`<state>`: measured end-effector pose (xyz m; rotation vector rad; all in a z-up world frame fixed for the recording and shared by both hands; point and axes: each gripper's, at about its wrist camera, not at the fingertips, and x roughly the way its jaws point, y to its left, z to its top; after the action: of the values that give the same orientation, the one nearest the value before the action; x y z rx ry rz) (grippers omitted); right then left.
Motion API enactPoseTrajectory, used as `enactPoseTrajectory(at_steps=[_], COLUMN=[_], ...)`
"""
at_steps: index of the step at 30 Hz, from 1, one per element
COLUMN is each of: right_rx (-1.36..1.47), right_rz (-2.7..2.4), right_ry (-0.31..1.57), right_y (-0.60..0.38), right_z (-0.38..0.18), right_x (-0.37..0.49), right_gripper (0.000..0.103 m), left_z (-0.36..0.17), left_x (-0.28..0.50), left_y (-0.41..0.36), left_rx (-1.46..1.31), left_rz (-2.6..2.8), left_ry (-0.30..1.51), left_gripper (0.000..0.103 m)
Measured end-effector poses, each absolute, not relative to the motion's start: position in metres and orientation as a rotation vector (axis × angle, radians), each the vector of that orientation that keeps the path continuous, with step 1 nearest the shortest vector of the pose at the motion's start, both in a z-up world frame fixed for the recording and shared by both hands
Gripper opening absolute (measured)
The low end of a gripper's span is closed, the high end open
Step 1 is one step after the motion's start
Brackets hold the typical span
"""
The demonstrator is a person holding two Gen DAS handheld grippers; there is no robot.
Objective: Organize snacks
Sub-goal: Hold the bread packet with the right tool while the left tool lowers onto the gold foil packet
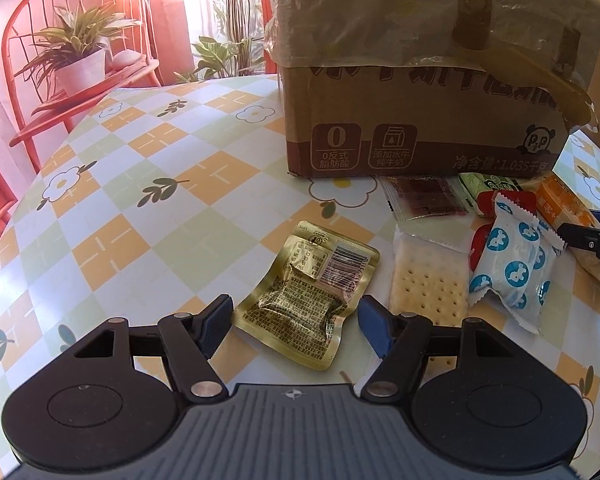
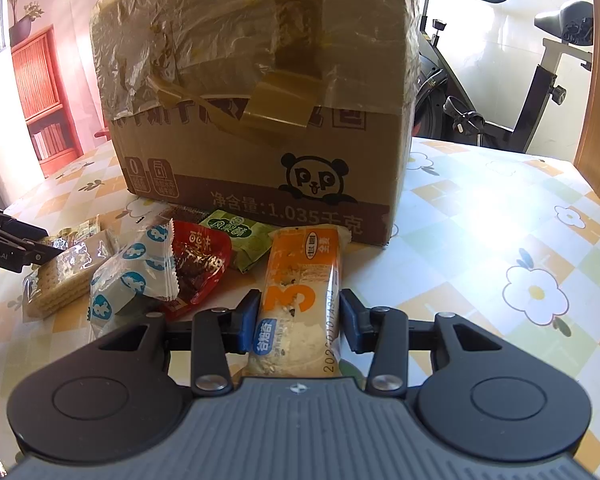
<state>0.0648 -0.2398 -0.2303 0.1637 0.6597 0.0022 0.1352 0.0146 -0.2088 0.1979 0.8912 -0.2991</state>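
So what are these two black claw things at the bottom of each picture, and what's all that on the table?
Each is a hand-held gripper; a person carries one in each hand, with a wide-angle camera on it looking along its jaws. One picture comes from each. They're tidying snacks.

The left gripper has its jaws open on either side of a gold pouch that lies flat on the tablecloth. The right gripper is shut on an orange bar.

Between them lies a heap: crackers, a blue-spotted white pack, a red pack and a green pack. Behind stands a taped cardboard box.
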Motion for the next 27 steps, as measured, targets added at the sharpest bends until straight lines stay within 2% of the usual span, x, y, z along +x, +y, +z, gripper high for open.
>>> enactPoseTrajectory(at_steps=[27], right_rx=[0.182], right_rz=[0.007], right_ry=[0.660], right_y=[-0.243], right_z=[-0.230], right_x=[0.065], right_gripper=[0.044], left_z=[-0.206], left_x=[0.139], left_y=[0.013], left_rx=[0.252], left_rz=[-0.402], left_ry=[0.826], left_gripper=[0.072])
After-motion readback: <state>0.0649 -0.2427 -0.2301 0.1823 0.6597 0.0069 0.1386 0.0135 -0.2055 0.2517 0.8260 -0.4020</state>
